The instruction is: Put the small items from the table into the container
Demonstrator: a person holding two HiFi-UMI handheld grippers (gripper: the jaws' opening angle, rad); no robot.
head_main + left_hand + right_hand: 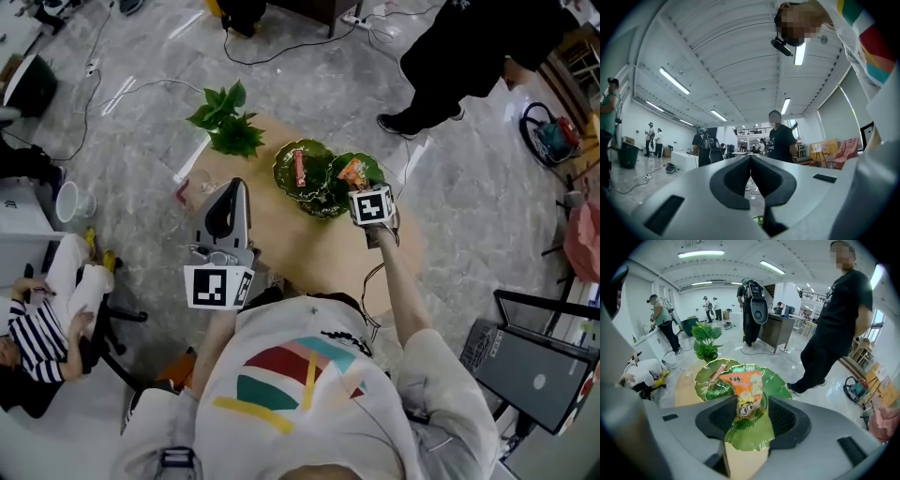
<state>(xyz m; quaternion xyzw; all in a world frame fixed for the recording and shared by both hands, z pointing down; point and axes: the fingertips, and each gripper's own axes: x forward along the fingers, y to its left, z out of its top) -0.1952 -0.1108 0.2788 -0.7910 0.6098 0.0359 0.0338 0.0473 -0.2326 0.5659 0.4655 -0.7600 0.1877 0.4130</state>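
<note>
Between jaws of right claw [746, 401], parted: packet [740, 383], unpinched, in dish [780, 380].
Left claw [750, 159] closed, empty; dish ahead-right of it.

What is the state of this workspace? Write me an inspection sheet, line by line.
Surface: round wooden table, mostly bare.
Job's things: orange snack packet lying in the right leaf-shaped dish; red snack packet in the left leaf-shaped dish.
Clutter: leafy green plant at the table's far edge.
Grippers: left tool shut, nothing between its jaws; right tool open, jaws either side of the orange packet, not pressing it.
Cables: loose cables on the floor beyond the table.
Surroundings: standing person; seated person; white bucket.
</note>
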